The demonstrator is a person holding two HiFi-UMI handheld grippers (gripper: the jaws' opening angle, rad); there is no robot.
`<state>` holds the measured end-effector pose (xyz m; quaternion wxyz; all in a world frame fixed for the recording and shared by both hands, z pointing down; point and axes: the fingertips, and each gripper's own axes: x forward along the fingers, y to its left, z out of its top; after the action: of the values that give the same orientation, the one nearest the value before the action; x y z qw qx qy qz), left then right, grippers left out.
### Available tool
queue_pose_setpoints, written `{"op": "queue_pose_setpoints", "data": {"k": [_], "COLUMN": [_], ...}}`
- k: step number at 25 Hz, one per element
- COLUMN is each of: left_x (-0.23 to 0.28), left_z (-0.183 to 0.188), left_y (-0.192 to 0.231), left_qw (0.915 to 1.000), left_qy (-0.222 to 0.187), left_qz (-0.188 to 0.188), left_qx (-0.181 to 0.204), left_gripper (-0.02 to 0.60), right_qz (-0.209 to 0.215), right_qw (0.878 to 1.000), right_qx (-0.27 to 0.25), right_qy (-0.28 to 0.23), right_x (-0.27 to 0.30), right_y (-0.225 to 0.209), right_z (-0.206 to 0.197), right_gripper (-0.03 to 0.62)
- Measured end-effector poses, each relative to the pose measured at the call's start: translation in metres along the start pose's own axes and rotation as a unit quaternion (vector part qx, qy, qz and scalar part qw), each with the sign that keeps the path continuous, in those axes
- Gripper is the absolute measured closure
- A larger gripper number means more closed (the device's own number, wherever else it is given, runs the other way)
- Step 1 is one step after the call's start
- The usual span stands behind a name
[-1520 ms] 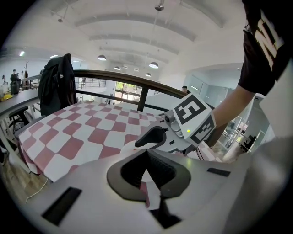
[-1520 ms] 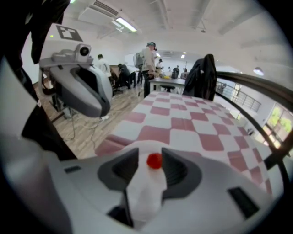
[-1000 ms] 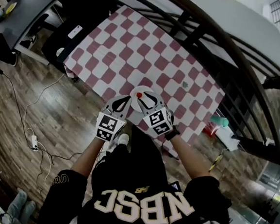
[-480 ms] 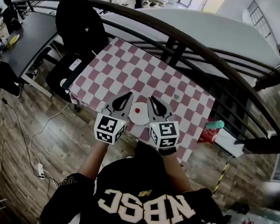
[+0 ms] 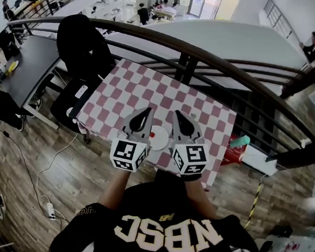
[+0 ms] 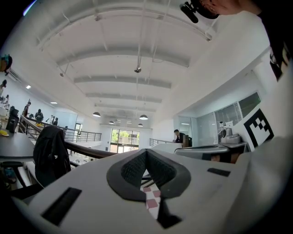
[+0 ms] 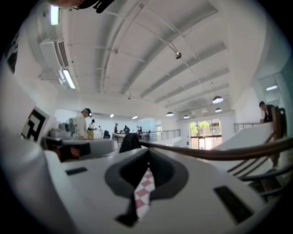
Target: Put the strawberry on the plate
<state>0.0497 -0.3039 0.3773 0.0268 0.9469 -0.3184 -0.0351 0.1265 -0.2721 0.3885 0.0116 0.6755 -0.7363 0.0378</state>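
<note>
The white plate (image 5: 160,143) sits on the desk (image 5: 150,89), close to the edge nearest the person, on a red-and-white checked cloth (image 5: 195,107). The strawberry (image 5: 152,134) lies in the plate as a small red spot toward the plate's left part. Nothing else shows in the plate.

The left gripper (image 5: 146,115) hangs just left of the plate and the right gripper (image 5: 179,117) just right of it, so the plate shows in the gap between them. Their tips point past the plate's far rim. Both pairs of jaws are pressed together and hold nothing. In each gripper view only a sliver of checked cloth shows through the slot behind the closed tips.

Beyond the plate, past the desk's far edge, runs a dark railing (image 5: 207,57). Well left of the plate stands a black chair (image 5: 79,47).
</note>
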Motion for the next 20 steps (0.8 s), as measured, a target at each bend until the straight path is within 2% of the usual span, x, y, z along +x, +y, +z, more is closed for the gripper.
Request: {"op": "queue_pose_setpoints", "data": {"k": [12, 17, 20], "left_x": [0.012, 0.011, 0.013], "left_z": [0.007, 0.02, 0.029], "left_y": [-0.002, -0.004, -0.006], "left_qw": [0.9997, 0.9983, 0.9981], "left_qy": [-0.022, -0.044, -0.051], "left_qz": [0.007, 0.009, 0.009], "left_qx": [0.002, -0.038, -0.032], "left_gripper": [0.574, 0.574, 0.573], "right_qz": [0.002, -0.008, -0.017], "right_qw": [1.0, 1.0, 0.999], "right_qx": [-0.029, -0.025, -0.023], "right_qy": [-0.011, -0.01, -0.015], "right_x": [0.003, -0.001, -0.002], "right_y": [-0.001, -0.008, -0.015], "right_z": [0.005, 0.002, 0.004], "right_gripper": [0.577, 0.577, 0.577]}}
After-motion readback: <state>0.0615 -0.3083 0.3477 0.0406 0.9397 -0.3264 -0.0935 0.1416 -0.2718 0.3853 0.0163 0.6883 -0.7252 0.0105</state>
